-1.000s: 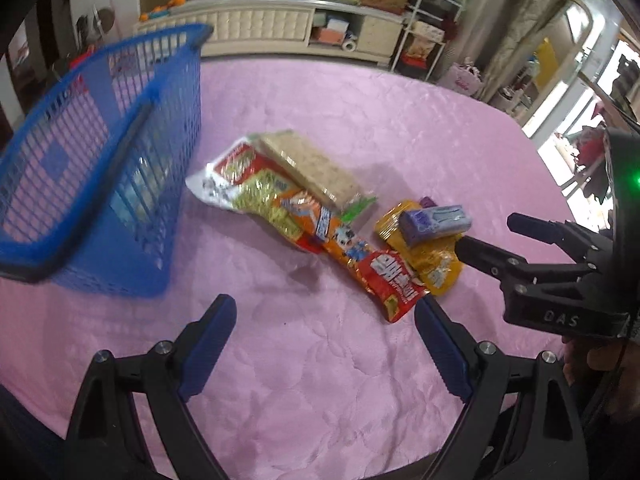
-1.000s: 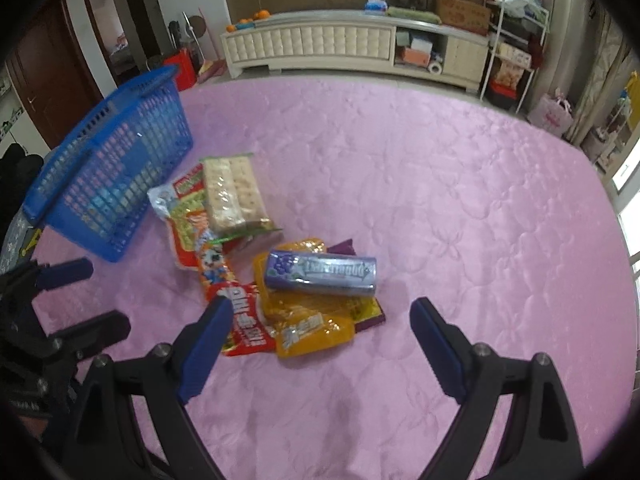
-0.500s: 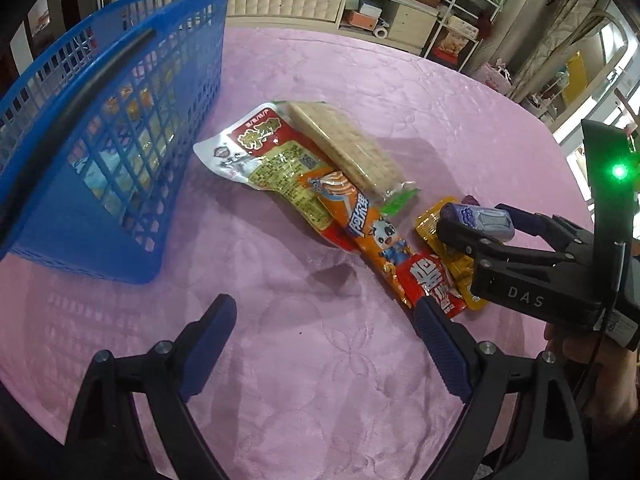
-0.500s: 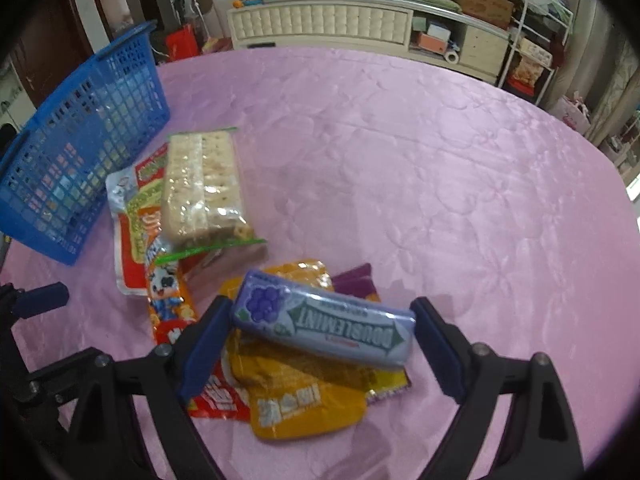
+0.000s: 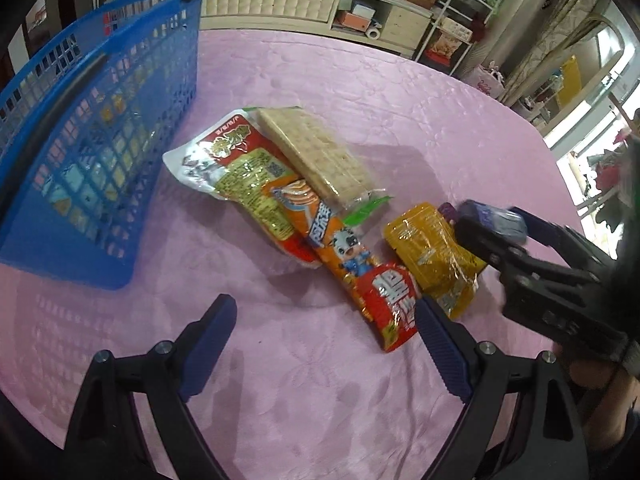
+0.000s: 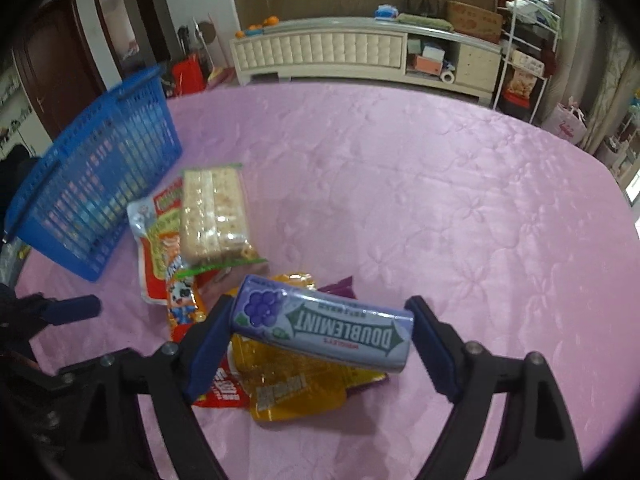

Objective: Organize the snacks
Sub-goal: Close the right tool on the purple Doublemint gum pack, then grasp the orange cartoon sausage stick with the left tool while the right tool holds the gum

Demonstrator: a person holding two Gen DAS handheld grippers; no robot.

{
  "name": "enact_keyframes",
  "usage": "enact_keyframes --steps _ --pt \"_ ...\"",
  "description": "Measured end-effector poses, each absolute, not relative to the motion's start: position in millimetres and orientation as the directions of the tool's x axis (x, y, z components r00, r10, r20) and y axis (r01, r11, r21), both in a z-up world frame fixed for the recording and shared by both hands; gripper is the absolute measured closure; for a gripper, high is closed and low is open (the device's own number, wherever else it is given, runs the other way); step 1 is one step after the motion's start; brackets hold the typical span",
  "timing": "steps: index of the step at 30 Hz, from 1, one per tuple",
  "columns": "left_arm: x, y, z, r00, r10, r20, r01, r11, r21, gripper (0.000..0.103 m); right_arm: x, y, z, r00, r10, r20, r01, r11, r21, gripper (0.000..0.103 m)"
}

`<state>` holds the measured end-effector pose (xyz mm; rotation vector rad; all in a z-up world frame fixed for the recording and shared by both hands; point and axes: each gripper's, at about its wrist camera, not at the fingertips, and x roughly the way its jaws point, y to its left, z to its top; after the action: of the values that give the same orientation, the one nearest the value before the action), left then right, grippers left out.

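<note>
My right gripper [image 6: 320, 320] is shut on a purple Doublemint gum pack [image 6: 324, 322], held lengthwise between the blue pads just above the snack pile; it also shows in the left wrist view [image 5: 490, 218]. My left gripper [image 5: 324, 336] is open and empty over the pink cloth, near a long orange-red snack packet [image 5: 352, 264]. A yellow pouch [image 5: 434, 256], a cracker pack [image 5: 316, 156] and a red-green bag [image 5: 236, 168] lie together. A blue basket [image 5: 92, 128] stands at the left with some items inside.
The pink tablecloth [image 6: 440, 184] covers a round table. A dark purple wrapper [image 6: 340, 286] peeks from under the gum. A cream cabinet [image 6: 360, 52] and a shelf rack [image 6: 524, 52] stand beyond the table.
My right gripper has closed on the gum pack and lifted it slightly off the yellow pouch. The left gripper has moved closer to the snack pile and stays open.
</note>
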<state>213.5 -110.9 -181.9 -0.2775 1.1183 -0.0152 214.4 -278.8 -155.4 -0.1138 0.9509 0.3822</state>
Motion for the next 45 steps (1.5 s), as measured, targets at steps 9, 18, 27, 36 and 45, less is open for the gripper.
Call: enact_keyframes --steps 9,18,27,36,45 --pt "244.2 -112.3 -206.0 0.39 -0.155 -0.908 -0.278 0.92 -0.276 0.019 218.2 -303.8 -160.9 0.489 0.28 -0.826 -0.318 0.939 0.13 0.016" --pt "269.7 -122.0 -204.3 0.384 -0.059 -0.921 -0.314 0.93 -0.19 0.049 220.7 -300.7 -162.0 0.469 0.298 -0.831 -0.327 0.933 0.15 0.016" --pt "267.5 -123.5 -202.5 0.363 -0.006 -0.932 -0.281 0.953 -0.115 0.078 218.7 -291.0 -172.1 0.443 0.296 -0.847 -0.346 0.927 0.143 0.016" --pt "230.8 -109.4 -199.6 0.365 -0.116 -0.924 -0.188 0.963 -0.195 0.084 200.5 -274.9 -175.1 0.44 0.284 -0.852 -0.368 0.922 0.117 0.016" --pt "191.7 -84.3 -200.1 0.353 -0.204 -0.913 -0.119 0.958 -0.26 0.084 168.7 -253.7 -179.7 0.427 0.283 -0.859 -0.356 0.926 0.128 0.016"
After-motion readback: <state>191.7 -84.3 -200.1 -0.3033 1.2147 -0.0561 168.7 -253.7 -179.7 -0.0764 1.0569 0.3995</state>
